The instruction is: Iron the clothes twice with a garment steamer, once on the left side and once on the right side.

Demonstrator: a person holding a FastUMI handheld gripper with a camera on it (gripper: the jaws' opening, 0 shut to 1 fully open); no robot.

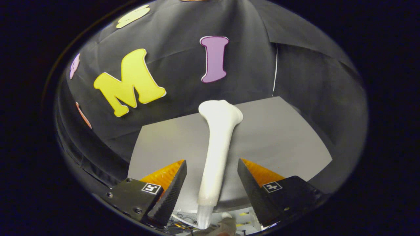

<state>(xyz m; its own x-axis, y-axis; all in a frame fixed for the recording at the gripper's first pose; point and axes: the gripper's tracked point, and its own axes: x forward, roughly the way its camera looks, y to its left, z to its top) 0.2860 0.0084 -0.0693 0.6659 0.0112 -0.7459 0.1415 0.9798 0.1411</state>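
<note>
White garment steamer [218, 147] standing upright at centre frame, between the spread gripper [212, 173] jaws, neither jaw touching its handle, flared head up top, grey tabletop [282, 137] behind it, black booth wall [177, 39] filling the upper frame

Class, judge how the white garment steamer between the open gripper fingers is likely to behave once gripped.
The garment steamer looks rigid, so it should not flex. Its smooth, rounded handle may slip or twist. Its wider head probably makes it top-heavy. The gripper is open around it, not touching.
</note>
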